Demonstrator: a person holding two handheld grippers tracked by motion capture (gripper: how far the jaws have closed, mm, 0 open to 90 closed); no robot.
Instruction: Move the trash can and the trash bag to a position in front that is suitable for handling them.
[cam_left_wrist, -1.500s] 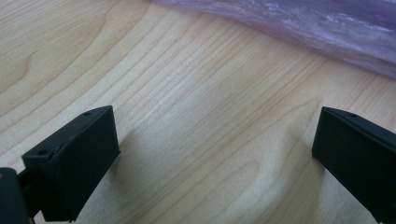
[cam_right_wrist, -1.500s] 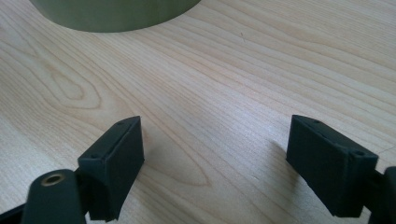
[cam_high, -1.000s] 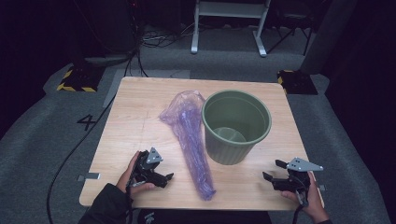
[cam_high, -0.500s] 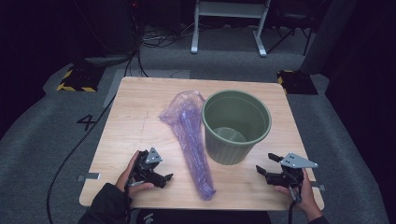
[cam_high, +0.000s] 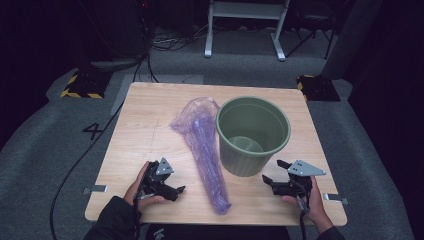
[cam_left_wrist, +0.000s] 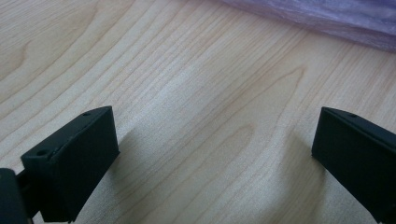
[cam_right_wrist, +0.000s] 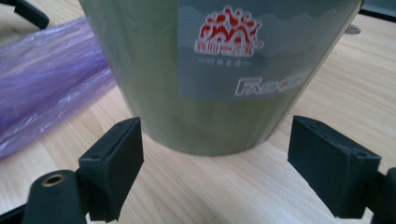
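Bucket, green smooth plastic, tapered round, is standing upright mid-counter, purple crinkly film bag lying just beside it. We're seeing its red-logo label in the right gripper view. Right gripper is pointing at its base, jaws just been opening, nothing between. Left gripper is released over bare woodgrain.
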